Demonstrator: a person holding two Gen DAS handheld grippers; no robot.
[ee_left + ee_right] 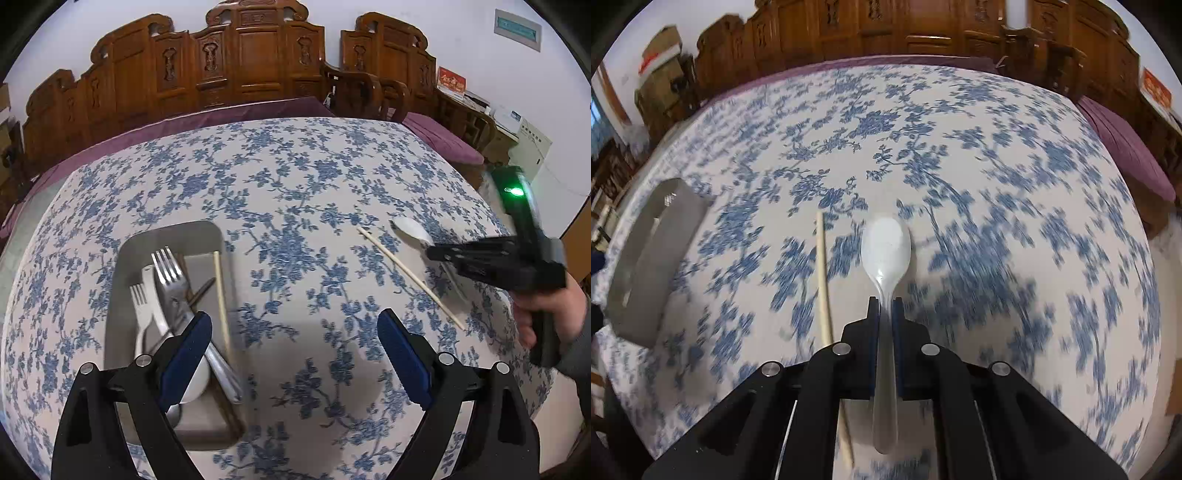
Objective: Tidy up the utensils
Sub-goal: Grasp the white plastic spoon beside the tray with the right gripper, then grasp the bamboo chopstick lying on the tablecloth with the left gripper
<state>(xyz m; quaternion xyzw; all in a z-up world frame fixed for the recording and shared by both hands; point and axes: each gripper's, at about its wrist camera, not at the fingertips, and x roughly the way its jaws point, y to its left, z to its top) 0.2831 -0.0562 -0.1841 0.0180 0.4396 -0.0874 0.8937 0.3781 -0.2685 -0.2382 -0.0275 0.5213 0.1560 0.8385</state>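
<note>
I'm looking down the right gripper (pixel 885 306) and its jaws are pinching the handle of a white plastic spoon (pixel 885 245) — the two pads are pressing on the thin neck just below the bowl, with the rest of the handle running back between the fingers towards the camera. The bowl is pointing away from me, out over the blue-flowered tablecloth (pixel 997 184). The cloth is smearing with blur around the edges here, so I'm not reading fine detail off it.

Just to the left of the spoon, a pale wooden chopstick (pixel 823 280) is lying on the cloth, roughly parallel to the spoon's handle and disappearing under the gripper body. Further left, the grey tray (pixel 646 258) is sitting near the table's edge.

Switching to the left wrist view: the left gripper (pixel 294 354) is hanging over the cloth with its jaws standing wide and nothing between the blue pads. Its left finger is overlapping the near end of the tray. Inside the tray I'm seeing a large metal fork (pixel 173 284), a smaller fork (pixel 140 314), a light chopstick (pixel 221 299) along the right wall, a white spoon bowl (pixel 195 384) and some darker sticks crossing underneath — I cannot tell exactly what those are.

A hand (pixel 546 314) is gripping the right tool at the far right of this view.
</note>
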